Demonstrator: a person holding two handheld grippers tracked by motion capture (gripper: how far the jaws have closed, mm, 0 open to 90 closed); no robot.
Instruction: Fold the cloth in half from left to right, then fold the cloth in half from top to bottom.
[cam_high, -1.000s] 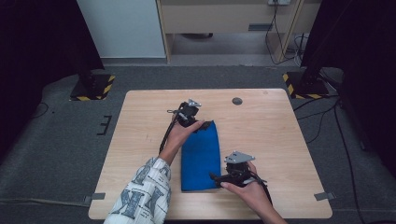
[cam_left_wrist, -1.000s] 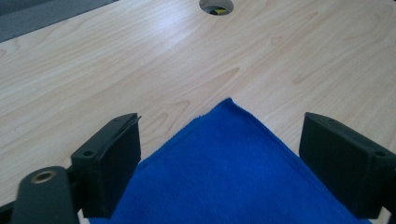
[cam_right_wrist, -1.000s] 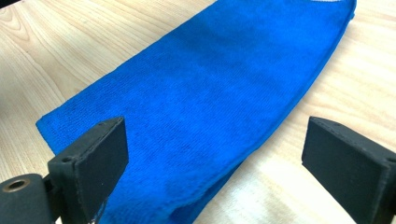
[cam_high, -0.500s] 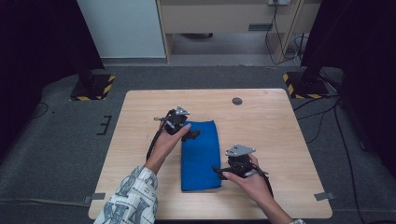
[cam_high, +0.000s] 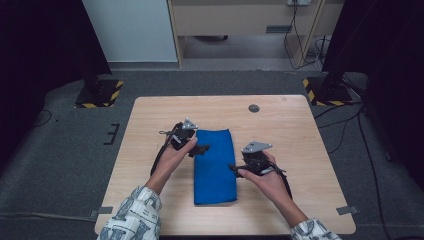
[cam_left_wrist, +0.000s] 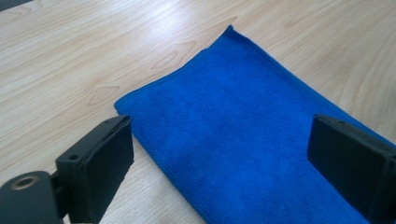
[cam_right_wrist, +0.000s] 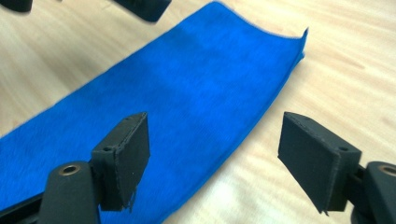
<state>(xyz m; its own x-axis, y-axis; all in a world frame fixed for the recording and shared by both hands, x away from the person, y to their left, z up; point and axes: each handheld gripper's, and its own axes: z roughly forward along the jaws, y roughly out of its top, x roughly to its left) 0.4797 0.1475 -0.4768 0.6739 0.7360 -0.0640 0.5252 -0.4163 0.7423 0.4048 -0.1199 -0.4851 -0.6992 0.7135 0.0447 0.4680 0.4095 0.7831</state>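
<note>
A: What has changed in the last second?

B: The left gripper (cam_high: 199, 149) has pulled back from the far end of the folded blue cloth (cam_high: 214, 166) to its left long edge, and the right gripper (cam_high: 239, 168) has come in close to the right long edge. Neither holds anything: in both gripper views the jaws stand wide apart with cloth between them but not pinched.

A: So what does that mean for the folding?

B: I judge the last fold is finished and let go. The cloth lies flat as a narrow strip in the middle of the bench (cam_high: 300, 130), and both hands seem to be lining up for another fold or a smoothing pass.

A: Any containers to mind?

B: None on the bench. Besides the cloth there is a small dark disc (cam_high: 254, 108) near the far edge.
</note>
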